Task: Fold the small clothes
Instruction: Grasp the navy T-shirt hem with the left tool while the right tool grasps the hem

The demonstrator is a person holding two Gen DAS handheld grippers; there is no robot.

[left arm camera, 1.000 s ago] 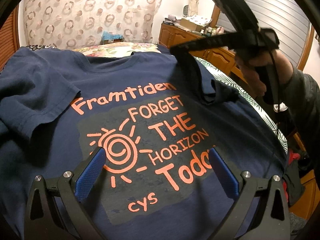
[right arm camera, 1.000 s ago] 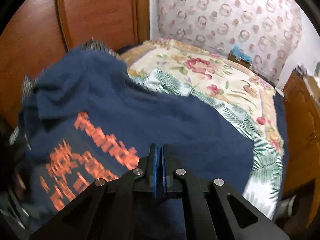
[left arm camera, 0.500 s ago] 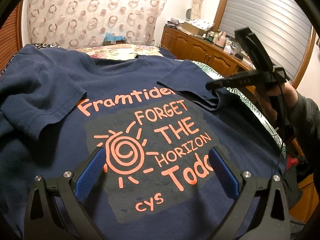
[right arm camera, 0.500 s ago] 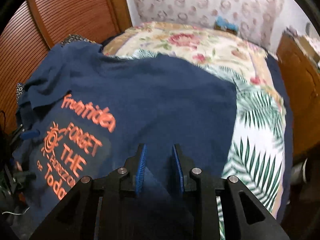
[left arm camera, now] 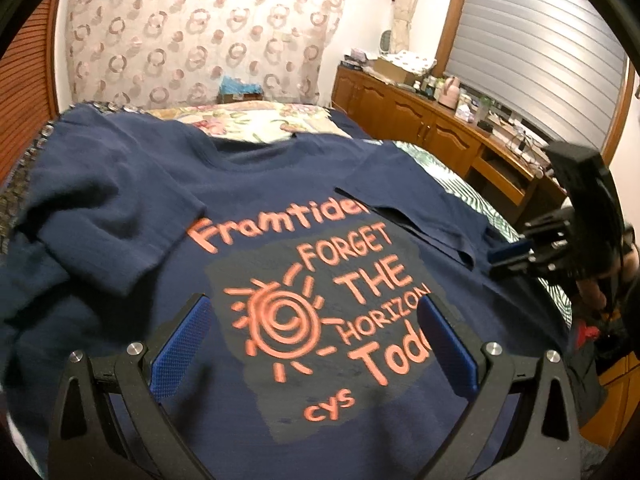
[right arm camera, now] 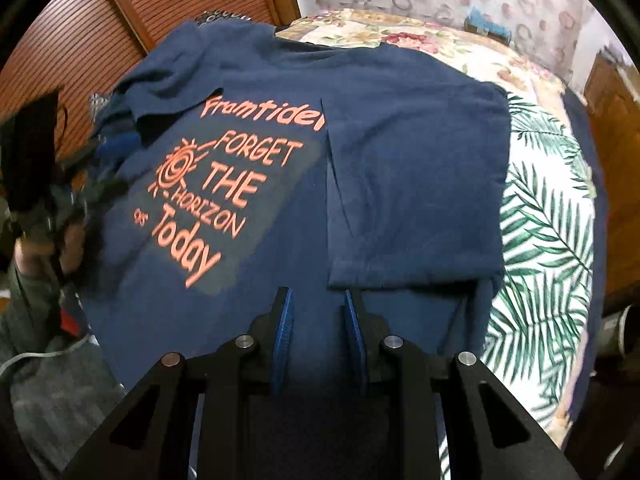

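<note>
A navy T-shirt (left arm camera: 280, 208) with orange print lies face up on the bed; it also shows in the right wrist view (right arm camera: 280, 120). Its right sleeve (right arm camera: 416, 168) is folded inward over the chest, beside the print. The other sleeve (left arm camera: 104, 208) lies bunched at the left. My left gripper (left arm camera: 316, 344) is wide open and empty above the shirt's lower front. My right gripper (right arm camera: 318, 320) is partly open and empty above the shirt's right side, below the folded sleeve. It also shows at the right edge of the left wrist view (left arm camera: 516, 258).
A floral and palm-leaf bedspread (right arm camera: 544, 216) covers the bed right of the shirt. A wooden slatted door (right arm camera: 132, 12) stands at the left. A wooden dresser (left arm camera: 440, 128) with clutter runs along the right wall. A patterned curtain (left arm camera: 192, 32) hangs behind the bed.
My right gripper let go of the sleeve, leaving it folded over the chest, opened, and drew back to the shirt's right side. My left gripper stayed open in place.
</note>
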